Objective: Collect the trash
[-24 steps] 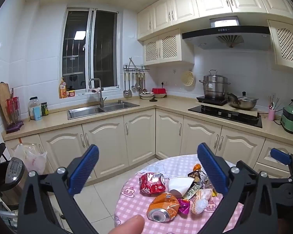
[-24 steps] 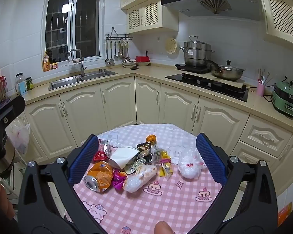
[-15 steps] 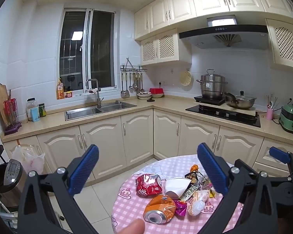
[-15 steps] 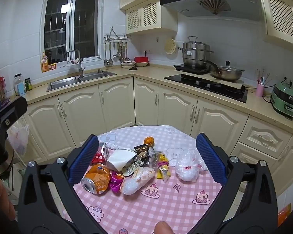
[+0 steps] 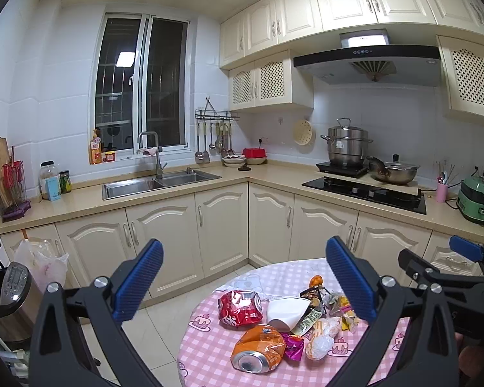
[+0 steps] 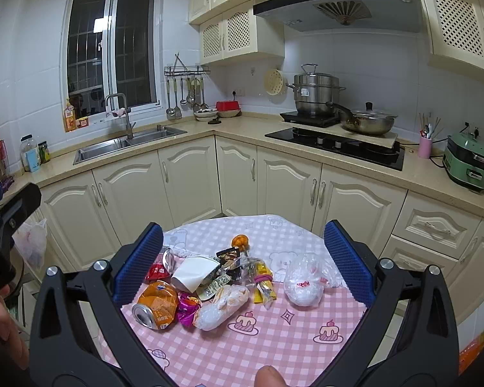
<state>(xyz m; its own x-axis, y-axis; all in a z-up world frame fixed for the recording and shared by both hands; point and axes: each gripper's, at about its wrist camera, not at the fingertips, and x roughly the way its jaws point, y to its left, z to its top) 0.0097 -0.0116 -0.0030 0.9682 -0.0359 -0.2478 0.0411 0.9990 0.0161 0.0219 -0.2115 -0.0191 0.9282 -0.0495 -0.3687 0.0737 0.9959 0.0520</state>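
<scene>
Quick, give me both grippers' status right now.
Left gripper: open, holding nothing.
Right gripper: open, holding nothing, above the trash on the table.

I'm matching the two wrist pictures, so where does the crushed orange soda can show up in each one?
Left wrist: crushed orange soda can at lower centre, nearest piece of the trash pile.
Right wrist: same can at lower left, beside the left blue finger pad.
Shared landmark: the white paper cup lying on its side just behind it.

We noted a pink checked tablecloth (image 6: pixel 274 348), an orange can (image 6: pixel 156 304), a red can (image 5: pixel 240 308), a magenta wrapper (image 6: pixel 187 311).
</scene>
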